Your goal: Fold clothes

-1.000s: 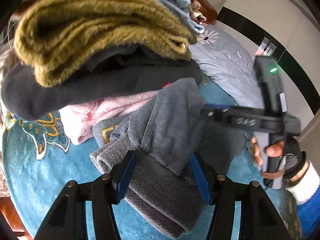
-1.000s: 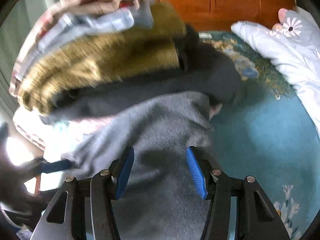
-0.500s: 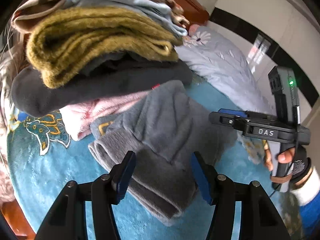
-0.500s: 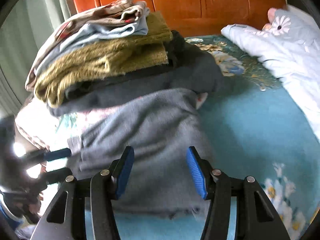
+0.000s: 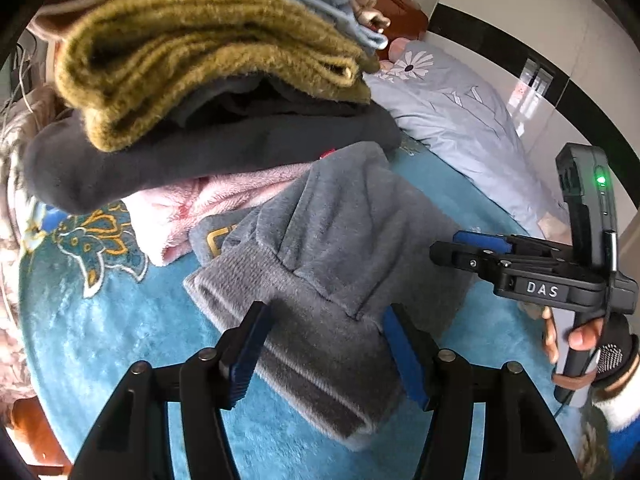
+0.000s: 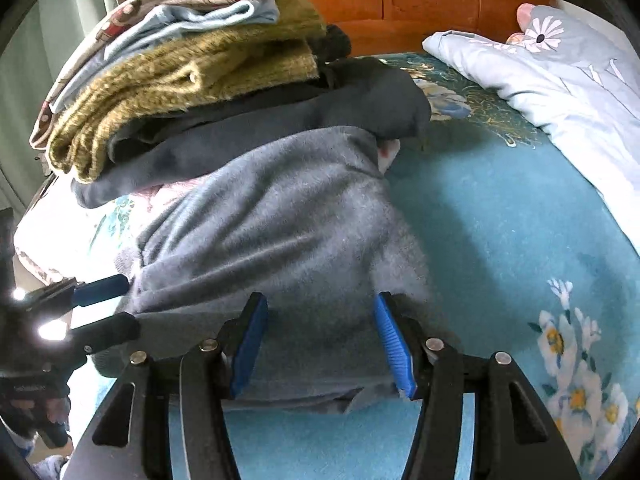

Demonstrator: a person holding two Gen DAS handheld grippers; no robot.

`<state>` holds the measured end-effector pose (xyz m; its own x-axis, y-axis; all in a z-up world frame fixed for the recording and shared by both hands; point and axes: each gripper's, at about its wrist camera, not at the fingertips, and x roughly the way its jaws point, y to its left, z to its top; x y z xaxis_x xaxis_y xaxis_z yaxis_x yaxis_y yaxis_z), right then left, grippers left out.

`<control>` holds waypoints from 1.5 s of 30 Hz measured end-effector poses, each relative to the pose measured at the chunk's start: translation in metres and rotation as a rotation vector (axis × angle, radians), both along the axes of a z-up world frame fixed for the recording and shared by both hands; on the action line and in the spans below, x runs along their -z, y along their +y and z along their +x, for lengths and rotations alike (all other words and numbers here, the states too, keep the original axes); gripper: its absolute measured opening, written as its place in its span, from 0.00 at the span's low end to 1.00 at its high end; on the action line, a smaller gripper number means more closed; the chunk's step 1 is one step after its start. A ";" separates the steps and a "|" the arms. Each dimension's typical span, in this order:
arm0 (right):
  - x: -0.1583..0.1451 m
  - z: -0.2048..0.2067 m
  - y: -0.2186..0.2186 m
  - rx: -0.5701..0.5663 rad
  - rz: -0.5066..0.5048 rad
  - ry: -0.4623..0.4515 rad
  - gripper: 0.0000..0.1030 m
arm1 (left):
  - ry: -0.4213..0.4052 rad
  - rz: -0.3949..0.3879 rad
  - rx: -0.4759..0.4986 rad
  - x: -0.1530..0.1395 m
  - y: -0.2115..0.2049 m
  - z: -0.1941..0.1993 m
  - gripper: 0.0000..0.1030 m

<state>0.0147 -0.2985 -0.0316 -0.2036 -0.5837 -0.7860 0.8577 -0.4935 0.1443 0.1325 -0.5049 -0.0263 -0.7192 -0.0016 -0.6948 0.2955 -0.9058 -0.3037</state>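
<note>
Blue bed cover w/ grey sweater folded beside clothes pile. Left tongs & right tongs spread, nothing pinched. Press folds flat, then stack squarely.

The only legible text is "DAS" in pale capitals on the black body of the right hand-held gripper at the right of the left wrist view, while a yellow print on the folded grey fleece garment is too hidden to read.
</note>
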 end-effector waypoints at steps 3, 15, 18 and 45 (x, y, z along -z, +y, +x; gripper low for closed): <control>-0.007 0.015 0.006 0.004 -0.006 0.015 0.56 | 0.003 0.013 -0.024 -0.002 0.007 0.014 0.62; 0.026 0.085 0.040 0.134 0.054 -0.009 0.61 | -0.106 0.015 -0.121 0.028 0.038 0.043 0.66; 0.035 0.093 0.045 0.182 0.066 -0.010 0.61 | -0.121 -0.022 -0.122 0.035 0.046 0.048 0.74; 0.049 0.105 0.062 0.389 0.097 0.106 0.90 | -0.150 -0.167 -0.227 0.049 0.057 0.052 1.00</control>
